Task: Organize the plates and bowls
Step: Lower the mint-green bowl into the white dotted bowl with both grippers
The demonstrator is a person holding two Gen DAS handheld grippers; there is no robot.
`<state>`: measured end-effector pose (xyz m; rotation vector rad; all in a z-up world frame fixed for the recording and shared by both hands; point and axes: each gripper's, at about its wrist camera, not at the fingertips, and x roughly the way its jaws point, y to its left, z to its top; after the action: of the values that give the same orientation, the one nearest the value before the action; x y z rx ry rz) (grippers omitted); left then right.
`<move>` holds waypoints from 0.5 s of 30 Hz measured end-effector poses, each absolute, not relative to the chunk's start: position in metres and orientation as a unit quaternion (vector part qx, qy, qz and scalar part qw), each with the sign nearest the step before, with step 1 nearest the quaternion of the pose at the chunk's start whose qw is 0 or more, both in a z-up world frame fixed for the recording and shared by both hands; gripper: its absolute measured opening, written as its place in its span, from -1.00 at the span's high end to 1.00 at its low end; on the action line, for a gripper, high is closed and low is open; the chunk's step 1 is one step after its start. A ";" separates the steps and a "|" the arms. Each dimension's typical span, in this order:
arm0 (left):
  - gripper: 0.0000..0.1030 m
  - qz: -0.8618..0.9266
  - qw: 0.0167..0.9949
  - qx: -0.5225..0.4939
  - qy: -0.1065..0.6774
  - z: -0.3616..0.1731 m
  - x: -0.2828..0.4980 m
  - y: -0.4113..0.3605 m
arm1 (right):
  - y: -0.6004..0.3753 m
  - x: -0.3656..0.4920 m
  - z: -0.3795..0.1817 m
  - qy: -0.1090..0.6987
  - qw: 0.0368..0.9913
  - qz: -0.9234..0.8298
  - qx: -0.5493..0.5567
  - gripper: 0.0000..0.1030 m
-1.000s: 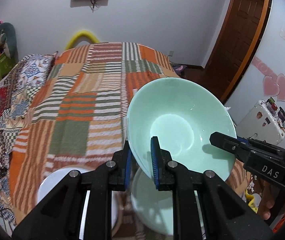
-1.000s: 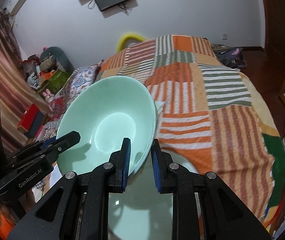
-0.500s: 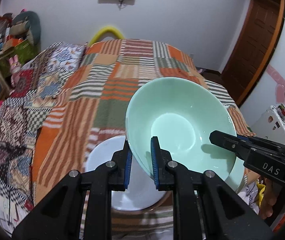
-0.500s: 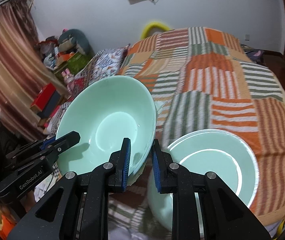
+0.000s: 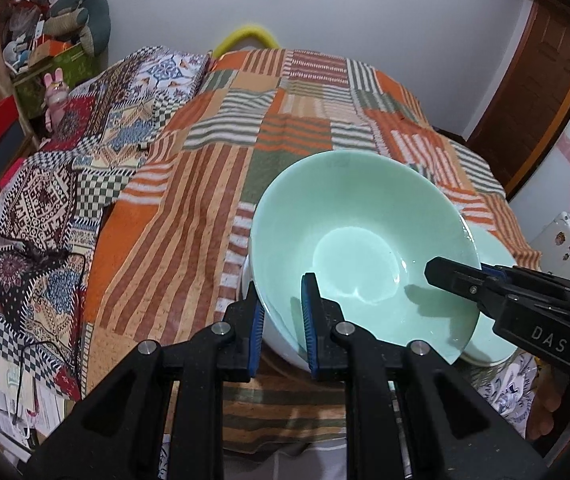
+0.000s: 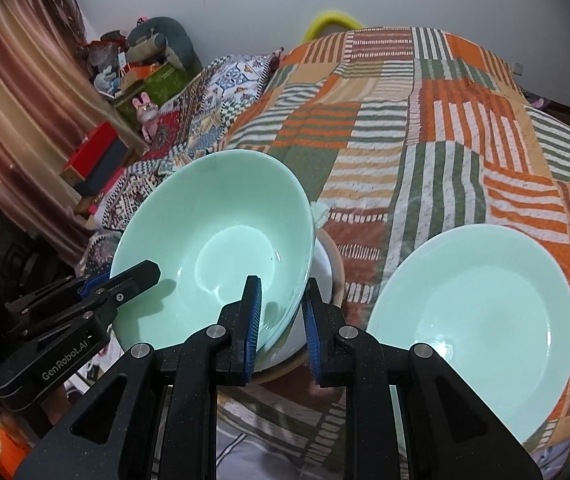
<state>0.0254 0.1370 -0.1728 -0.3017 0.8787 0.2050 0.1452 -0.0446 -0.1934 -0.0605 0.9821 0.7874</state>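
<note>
While tilted above a white bowl [image 6: 321, 276] on the striped bed [image 6: 425, 128], the glossy mint bowl [image 5: 361, 252] has opposite rims pinched by left gripper [image 5: 283, 320] and right gripper [image 6: 281, 316]; mint plate [image 6: 477, 316] lies beside.

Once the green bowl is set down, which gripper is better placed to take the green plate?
Probably the right. The green plate lies just beside the right gripper, on its outer side. The left gripper holds the opposite rim of the green bowl, so the bowl stands between it and the plate.
</note>
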 end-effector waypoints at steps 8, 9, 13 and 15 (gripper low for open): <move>0.67 0.094 0.880 -0.152 0.441 -0.192 0.029 0.142 | -0.037 0.143 -0.210 0.479 0.802 0.355 -0.037 0.64; 0.67 0.094 0.878 -0.152 0.443 -0.195 0.030 0.143 | -0.037 0.143 -0.211 0.481 0.801 0.354 -0.039 0.64; 0.67 0.097 0.879 -0.143 0.444 -0.198 0.031 0.142 | -0.034 0.143 -0.214 0.483 0.801 0.352 -0.043 0.64; 0.67 0.099 0.880 -0.140 0.444 -0.198 0.032 0.143 | -0.033 0.143 -0.216 0.485 0.800 0.351 -0.044 0.64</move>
<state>0.0324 0.1427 -0.1978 -0.2916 0.9246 0.2072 0.1429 -0.0327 -0.2155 -0.0950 1.0402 0.7525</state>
